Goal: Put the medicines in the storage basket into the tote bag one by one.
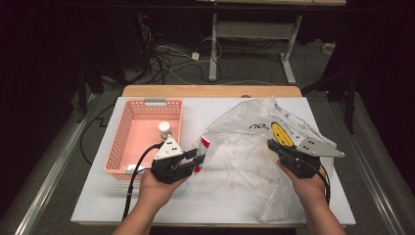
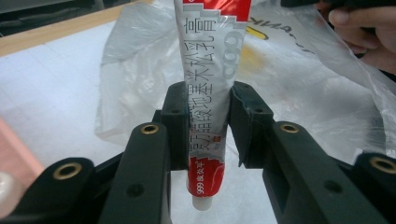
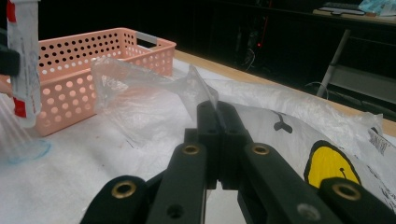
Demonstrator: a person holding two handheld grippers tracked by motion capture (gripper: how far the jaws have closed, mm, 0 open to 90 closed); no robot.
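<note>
left gripper has its jaws clamped on the toothpaste tube, long axis pointing at the plastic bag mid-table, whose edge the right gripper pinches fully closed, basket at table's left.

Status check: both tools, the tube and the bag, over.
Left tool shut on tube, cap end toward the camera. Right tool shut on plastic bag edge. Pink basket beside, nothing blocking.
</note>
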